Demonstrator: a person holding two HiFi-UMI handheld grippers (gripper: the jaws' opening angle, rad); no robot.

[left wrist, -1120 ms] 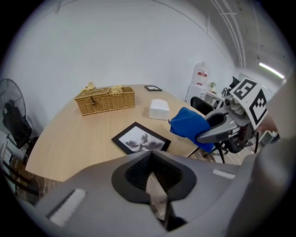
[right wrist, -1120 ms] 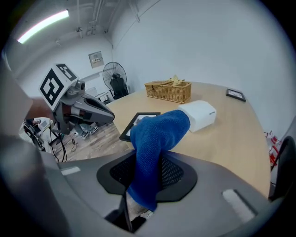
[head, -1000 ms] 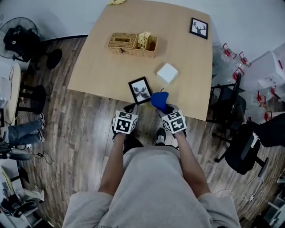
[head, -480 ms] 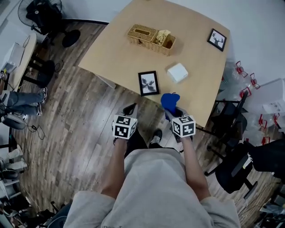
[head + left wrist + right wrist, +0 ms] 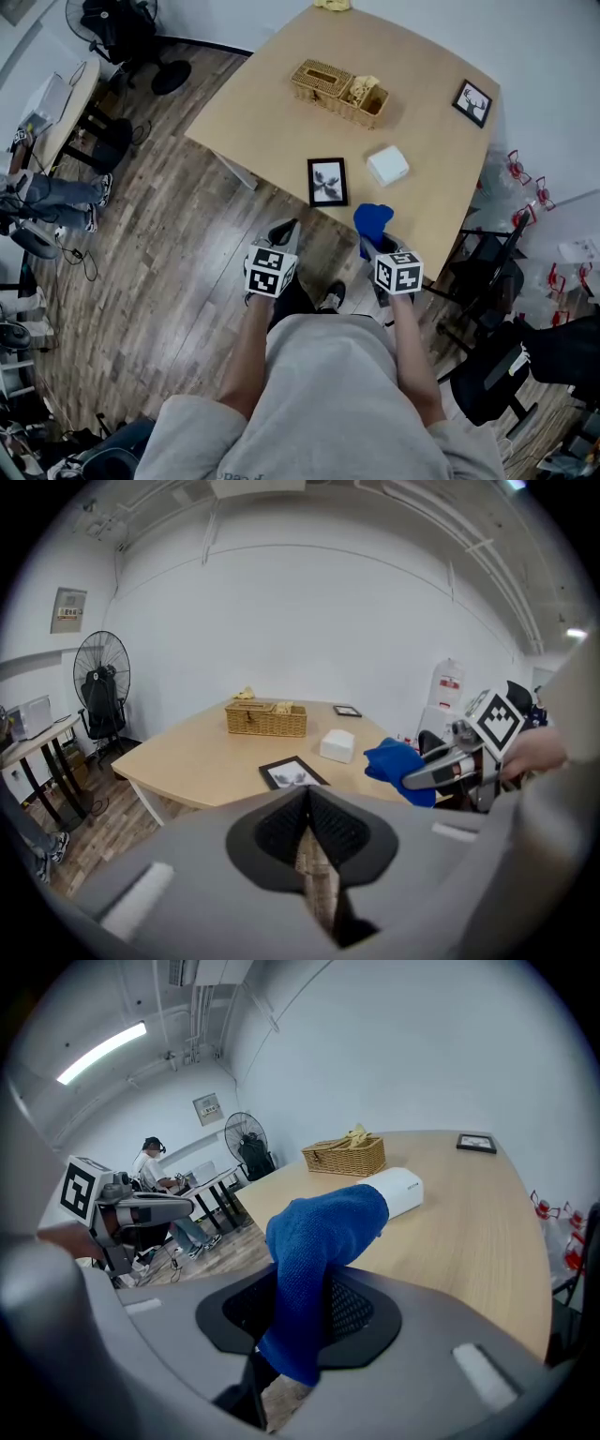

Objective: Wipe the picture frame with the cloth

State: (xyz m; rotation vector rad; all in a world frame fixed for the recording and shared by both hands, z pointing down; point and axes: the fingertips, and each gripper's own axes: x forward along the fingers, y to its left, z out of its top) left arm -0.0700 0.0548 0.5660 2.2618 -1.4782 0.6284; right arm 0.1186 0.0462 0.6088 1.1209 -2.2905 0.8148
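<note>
A black picture frame (image 5: 327, 181) (image 5: 292, 772) lies flat near the front edge of the wooden table (image 5: 281, 103). My right gripper (image 5: 379, 242) is shut on a blue cloth (image 5: 372, 220) (image 5: 314, 1241), held just off the table edge to the right of the frame. The cloth (image 5: 398, 761) also shows in the left gripper view. My left gripper (image 5: 284, 232) is shut with nothing in it, over the floor short of the table edge.
A white box (image 5: 387, 165) sits right of the frame. A wicker basket (image 5: 339, 89) stands farther back, and a second small frame (image 5: 472, 102) lies at the far right corner. Black chairs (image 5: 497, 370) stand at the right; a fan (image 5: 112, 19) and a seated person (image 5: 47, 197) are at the left.
The view has shifted, so the table sits farther from me and more to the right. Both grippers have drawn back off the table edge; the cloth stays in the right gripper.
</note>
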